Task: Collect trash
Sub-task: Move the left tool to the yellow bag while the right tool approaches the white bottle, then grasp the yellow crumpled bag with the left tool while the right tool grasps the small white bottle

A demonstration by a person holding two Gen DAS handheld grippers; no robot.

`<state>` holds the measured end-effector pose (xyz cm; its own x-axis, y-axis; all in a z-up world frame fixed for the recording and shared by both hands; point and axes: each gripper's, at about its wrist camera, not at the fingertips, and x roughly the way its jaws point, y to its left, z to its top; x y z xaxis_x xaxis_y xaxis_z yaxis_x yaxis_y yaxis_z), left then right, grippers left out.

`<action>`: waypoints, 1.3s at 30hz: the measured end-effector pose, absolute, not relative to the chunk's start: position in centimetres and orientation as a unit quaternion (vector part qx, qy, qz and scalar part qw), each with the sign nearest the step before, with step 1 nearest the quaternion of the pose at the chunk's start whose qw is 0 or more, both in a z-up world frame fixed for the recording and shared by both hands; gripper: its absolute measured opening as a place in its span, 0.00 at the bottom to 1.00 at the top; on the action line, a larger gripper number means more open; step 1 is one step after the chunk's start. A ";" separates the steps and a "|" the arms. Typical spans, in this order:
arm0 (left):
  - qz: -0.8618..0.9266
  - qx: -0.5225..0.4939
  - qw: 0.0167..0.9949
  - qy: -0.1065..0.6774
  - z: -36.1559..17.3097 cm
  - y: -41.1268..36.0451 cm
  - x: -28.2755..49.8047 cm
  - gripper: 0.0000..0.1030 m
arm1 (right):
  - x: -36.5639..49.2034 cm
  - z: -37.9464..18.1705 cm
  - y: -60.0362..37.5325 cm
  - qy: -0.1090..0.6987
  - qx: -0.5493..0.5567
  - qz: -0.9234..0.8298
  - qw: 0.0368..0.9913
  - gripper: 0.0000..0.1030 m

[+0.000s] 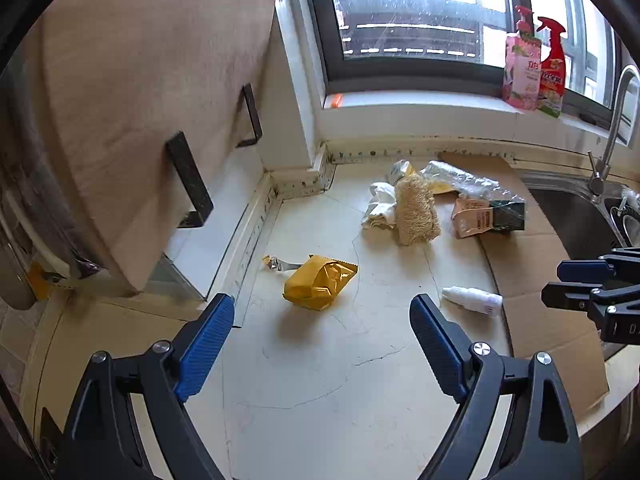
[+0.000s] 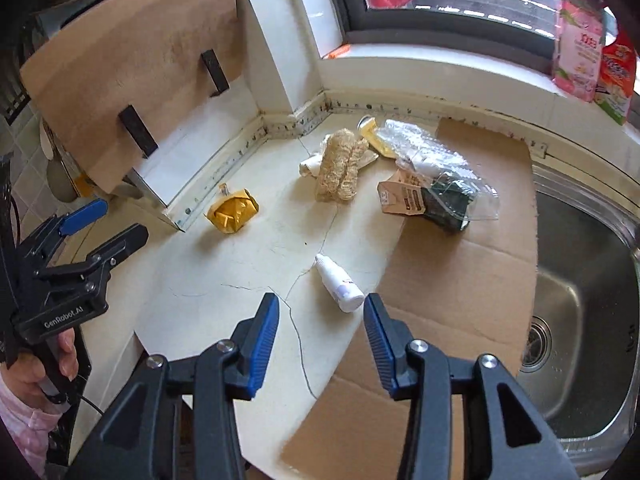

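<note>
A crumpled yellow wrapper (image 1: 318,283) lies on the cream counter just beyond my open left gripper (image 1: 322,316); it also shows in the right wrist view (image 2: 233,210). A small white bottle (image 2: 338,283) lies on its side just ahead of my open right gripper (image 2: 321,312), and shows in the left wrist view (image 1: 474,300). Farther back lie a loofah (image 2: 340,170), a white crumpled cloth (image 1: 378,204), clear plastic packaging (image 2: 432,156) and a brown and green carton (image 2: 424,200). Both grippers are empty.
A cardboard sheet (image 2: 460,264) covers the counter's right side next to a steel sink (image 2: 584,288). A wooden board on black brackets (image 1: 140,112) leans at the left wall. Two cleaner bottles (image 1: 534,68) stand on the window sill. The faucet (image 1: 612,128) rises at right.
</note>
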<state>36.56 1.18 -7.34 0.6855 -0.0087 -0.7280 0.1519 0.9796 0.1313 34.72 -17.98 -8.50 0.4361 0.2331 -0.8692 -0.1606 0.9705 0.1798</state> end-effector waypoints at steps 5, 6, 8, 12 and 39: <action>-0.027 0.089 0.893 0.440 -11.6 1.1 40.9 0.86 | 38.5 -13.3 -17.6 0.559 -0.003 0.143 0.817 0.43; -0.026 0.091 0.889 0.449 -12.4 1.1 41.6 0.86 | 39.0 -14.2 -17.5 0.565 -0.011 0.148 0.811 0.43; -0.020 0.099 0.882 0.460 -13.5 1.1 42.7 0.86 | 39.8 -15.5 -17.1 0.574 -0.024 0.157 0.803 0.43; -0.010 0.114 0.873 0.474 -15.3 1.1 44.4 0.86 | 40.7 -17.4 -16.2 0.582 -0.052 0.171 0.793 0.42; -0.014 0.080 0.848 0.524 -20.0 0.6 51.1 0.54 | 44.6 -18.1 -16.6 0.558 0.004 0.196 0.806 0.24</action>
